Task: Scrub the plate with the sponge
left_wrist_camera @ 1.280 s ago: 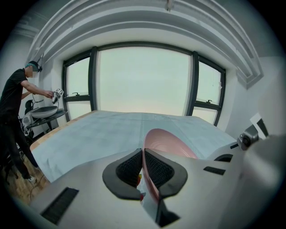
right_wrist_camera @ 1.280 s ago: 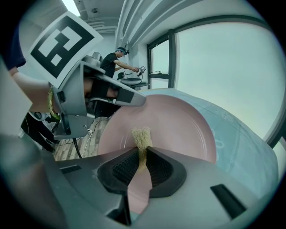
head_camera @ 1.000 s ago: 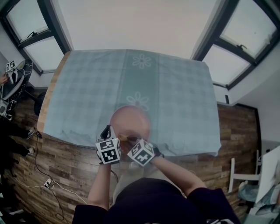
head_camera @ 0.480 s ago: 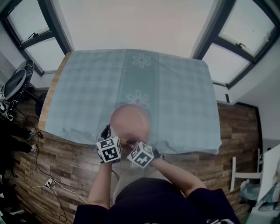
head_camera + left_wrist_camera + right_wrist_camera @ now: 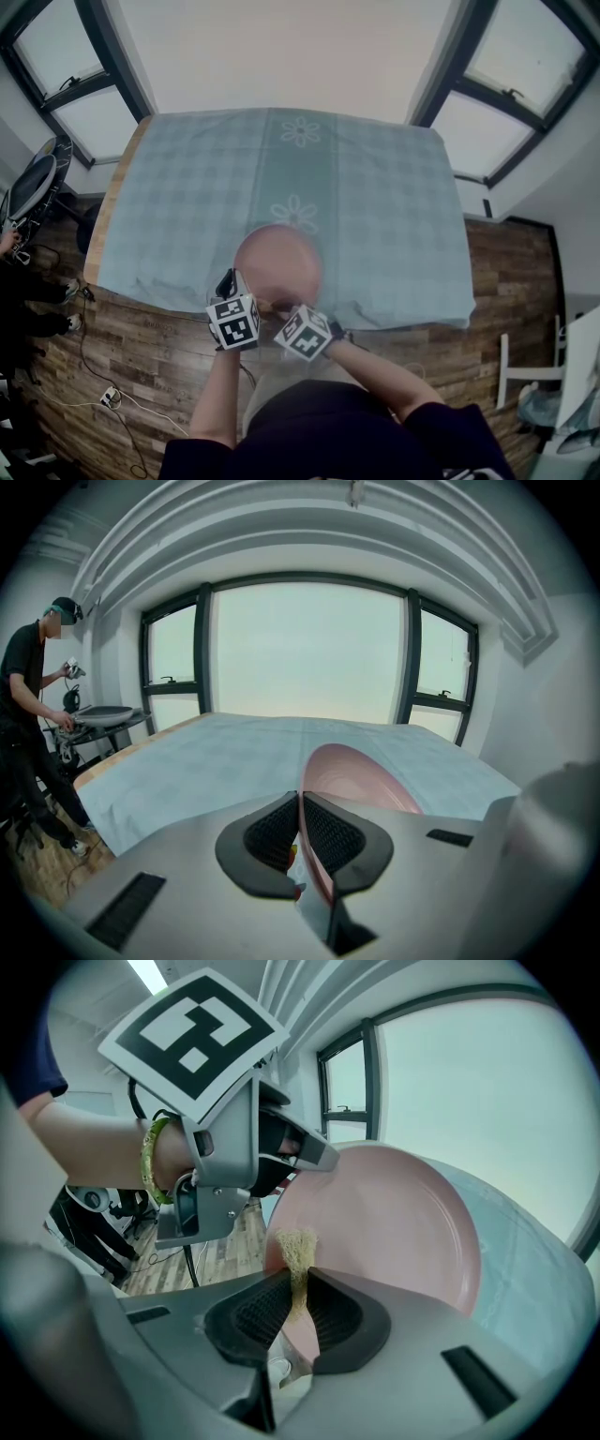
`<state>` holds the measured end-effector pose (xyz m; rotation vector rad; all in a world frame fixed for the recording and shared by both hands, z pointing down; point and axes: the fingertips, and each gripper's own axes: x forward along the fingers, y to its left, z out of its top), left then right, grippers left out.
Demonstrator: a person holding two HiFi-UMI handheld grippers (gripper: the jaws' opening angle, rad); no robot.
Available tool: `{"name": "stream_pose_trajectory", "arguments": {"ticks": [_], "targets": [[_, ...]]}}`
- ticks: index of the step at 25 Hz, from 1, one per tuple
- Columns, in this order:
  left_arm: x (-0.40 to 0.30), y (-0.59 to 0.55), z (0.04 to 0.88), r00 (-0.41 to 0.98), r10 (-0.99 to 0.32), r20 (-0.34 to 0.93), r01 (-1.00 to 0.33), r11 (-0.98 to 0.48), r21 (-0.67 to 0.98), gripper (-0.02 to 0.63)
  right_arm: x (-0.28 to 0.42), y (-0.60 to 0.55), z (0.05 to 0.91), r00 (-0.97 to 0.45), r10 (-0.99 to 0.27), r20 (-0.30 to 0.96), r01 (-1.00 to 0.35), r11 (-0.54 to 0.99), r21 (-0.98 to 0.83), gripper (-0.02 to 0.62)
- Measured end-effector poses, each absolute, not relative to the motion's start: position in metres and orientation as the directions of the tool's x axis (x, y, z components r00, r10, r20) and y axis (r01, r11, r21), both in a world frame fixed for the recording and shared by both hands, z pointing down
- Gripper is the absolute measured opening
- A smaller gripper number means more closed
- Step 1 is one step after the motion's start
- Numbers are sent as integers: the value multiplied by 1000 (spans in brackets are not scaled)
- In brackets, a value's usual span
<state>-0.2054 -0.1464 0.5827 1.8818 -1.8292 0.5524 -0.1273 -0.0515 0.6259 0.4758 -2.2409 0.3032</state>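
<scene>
The left claw (image 5: 300, 808) pinches the rim of the pink plate (image 5: 277, 255), which sits lower centre in the head view over the table (image 5: 403, 206). The right claw (image 5: 302, 1288) squeezes the sponge (image 5: 296, 1249), seemingly against the plate's lower-left rim.

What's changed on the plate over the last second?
The right claw, shut on the sponge, slid slightly back toward the person across the plate's near edge. Nothing was taken or released. The left claw still clamps the rim, and the plate hasn't moved.
</scene>
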Motion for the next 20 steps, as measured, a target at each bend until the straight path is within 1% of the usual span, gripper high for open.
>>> {"name": "stream_pose_trajectory", "arguments": {"ticks": [6, 13, 20], "targets": [[-206, -147, 583, 41, -815, 579, -999, -18, 44, 25, -105, -73, 618, -609, -287, 739, -502, 861, -79, 54], [-204, -149, 580, 42, -814, 580, -999, -22, 41, 25, -75, -131, 610, -564, -372, 737, -573, 819, -25, 54], [-202, -149, 575, 46, -817, 575, -999, -34, 32, 25, -58, -178, 616, -508, -425, 749, -606, 794, 40, 54]]}}
